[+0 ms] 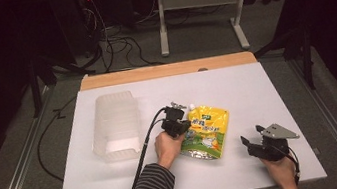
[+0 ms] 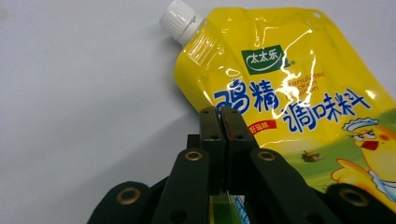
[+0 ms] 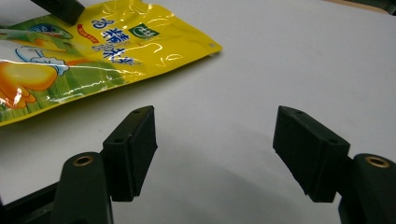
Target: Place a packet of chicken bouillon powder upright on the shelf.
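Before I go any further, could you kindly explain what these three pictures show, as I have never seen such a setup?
A person sits at a white table holding a black two-jaw gripper in each hand. One picture looks down from above; the other two come from cameras riding on each gripper. The left gripper is shut on the edge of a glossy yellow spouted pouch with a white screw cap. The right gripper rests open on the table, holding nothing. A clear ribbed plastic bin lies to the left.

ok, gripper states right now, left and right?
Left gripper: shut on the yellow spouted pouch's edge.
Right gripper: open, holding nothing.
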Demonstrator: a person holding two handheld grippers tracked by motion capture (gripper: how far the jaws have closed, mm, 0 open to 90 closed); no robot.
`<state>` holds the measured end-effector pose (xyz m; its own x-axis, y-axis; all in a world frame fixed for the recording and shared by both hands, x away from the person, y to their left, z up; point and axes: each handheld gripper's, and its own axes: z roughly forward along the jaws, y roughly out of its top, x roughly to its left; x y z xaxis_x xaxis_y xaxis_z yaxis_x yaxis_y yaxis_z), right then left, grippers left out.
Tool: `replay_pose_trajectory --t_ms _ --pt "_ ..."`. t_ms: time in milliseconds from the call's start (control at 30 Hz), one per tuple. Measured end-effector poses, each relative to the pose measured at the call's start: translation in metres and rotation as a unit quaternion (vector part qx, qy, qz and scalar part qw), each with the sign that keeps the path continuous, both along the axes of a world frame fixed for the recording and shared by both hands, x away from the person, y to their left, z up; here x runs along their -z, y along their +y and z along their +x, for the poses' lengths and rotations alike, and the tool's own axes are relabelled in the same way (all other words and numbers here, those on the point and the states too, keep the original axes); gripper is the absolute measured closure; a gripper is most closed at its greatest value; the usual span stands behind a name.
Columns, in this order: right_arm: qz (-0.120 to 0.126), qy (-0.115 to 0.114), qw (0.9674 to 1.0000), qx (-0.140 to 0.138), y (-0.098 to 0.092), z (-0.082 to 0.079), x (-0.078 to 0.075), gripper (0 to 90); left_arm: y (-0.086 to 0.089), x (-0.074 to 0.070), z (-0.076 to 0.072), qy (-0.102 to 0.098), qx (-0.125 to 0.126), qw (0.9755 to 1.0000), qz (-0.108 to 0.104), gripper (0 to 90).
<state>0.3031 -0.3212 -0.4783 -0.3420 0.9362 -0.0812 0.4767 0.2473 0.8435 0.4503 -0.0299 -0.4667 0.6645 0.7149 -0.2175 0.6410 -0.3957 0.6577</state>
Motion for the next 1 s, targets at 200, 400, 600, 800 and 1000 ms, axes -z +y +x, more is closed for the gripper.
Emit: replay_pose_trajectory --t_ms 200,400,600,800,1000 --pt "-0.001 0.001 1.0 -0.003 0.0 0.0 0.0 30.8 0.002 -0.009 -0.005 -0.016 0.007 0.9997 -0.014 90.0" --pt "-0.002 -0.003 1.0 -0.003 0.0 0.0 0.0 30.8 0.008 -0.025 -0.013 -0.037 0.016 0.9986 -0.033 90.0" --pt "0.0 -0.003 1.0 -0.003 0.0 0.0 0.0 30.8 0.015 -0.039 -0.021 -0.064 0.031 0.9964 -0.046 90.0" --pt "0.001 -0.003 1.0 -0.002 0.0 -0.001 0.0 30.7 0.024 -0.055 -0.032 -0.087 0.042 0.9931 -0.067 90.0" --pt "0.0 -0.003 1.0 -0.001 0.0 -0.001 0.0 30.7 0.034 -0.071 -0.043 -0.111 0.05 0.9893 -0.081 90.0"
